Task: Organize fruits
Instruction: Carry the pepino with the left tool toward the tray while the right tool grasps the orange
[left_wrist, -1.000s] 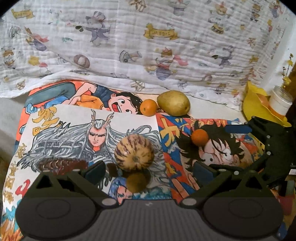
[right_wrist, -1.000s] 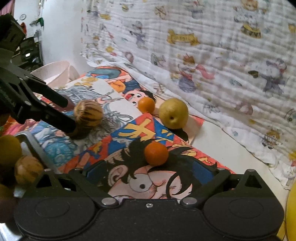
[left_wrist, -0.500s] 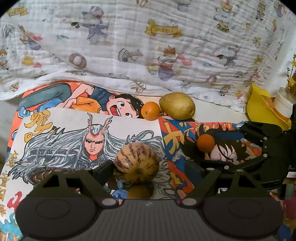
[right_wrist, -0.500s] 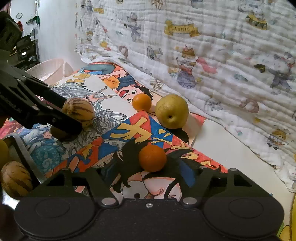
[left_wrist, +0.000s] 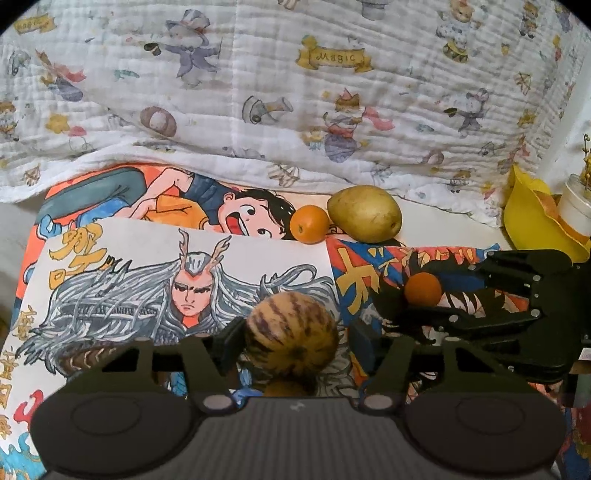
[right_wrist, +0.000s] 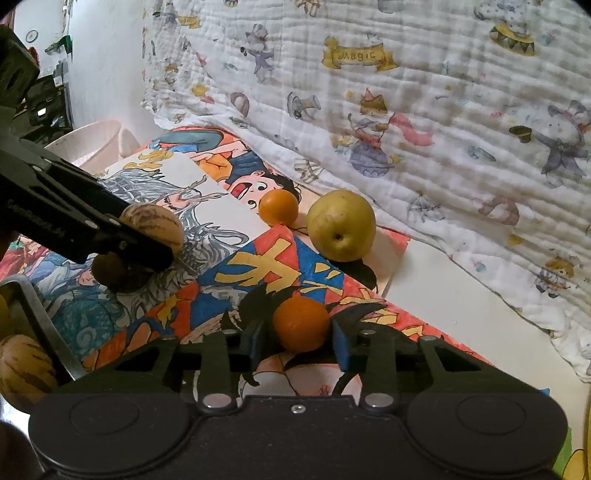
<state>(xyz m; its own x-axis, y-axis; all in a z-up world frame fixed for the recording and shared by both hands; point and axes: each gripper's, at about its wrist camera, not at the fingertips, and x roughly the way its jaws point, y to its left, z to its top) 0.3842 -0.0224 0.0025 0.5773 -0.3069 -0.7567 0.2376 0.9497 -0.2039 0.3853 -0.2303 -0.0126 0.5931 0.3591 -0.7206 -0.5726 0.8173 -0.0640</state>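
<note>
A striped round melon (left_wrist: 291, 332) lies on the cartoon-print mat (left_wrist: 122, 266), with a small brown fruit (left_wrist: 284, 387) just in front of it. My left gripper (left_wrist: 295, 343) straddles the melon and its jaws are closing; the left pad touches it and a slim gap shows at the right pad. On the right, a small orange (right_wrist: 301, 323) sits between the pads of my right gripper (right_wrist: 301, 339), whose jaws are closing and meet the orange on both sides. A second orange (right_wrist: 277, 206) and a yellow pear (right_wrist: 341, 225) rest further back by the blanket.
A white cartoon blanket (left_wrist: 295, 92) rises behind the mat. A yellow holder (left_wrist: 532, 218) and a white jar (left_wrist: 576, 206) stand at the far right. In the right wrist view a metal-rimmed basket (right_wrist: 37, 317) at the lower left holds another striped melon (right_wrist: 22, 369); a pale basin (right_wrist: 92, 144) sits beyond.
Both grippers' jaws have drawn in from wide open. The left now flanks the melon closely and the right has come onto the small orange. Neither fruit has moved.
</note>
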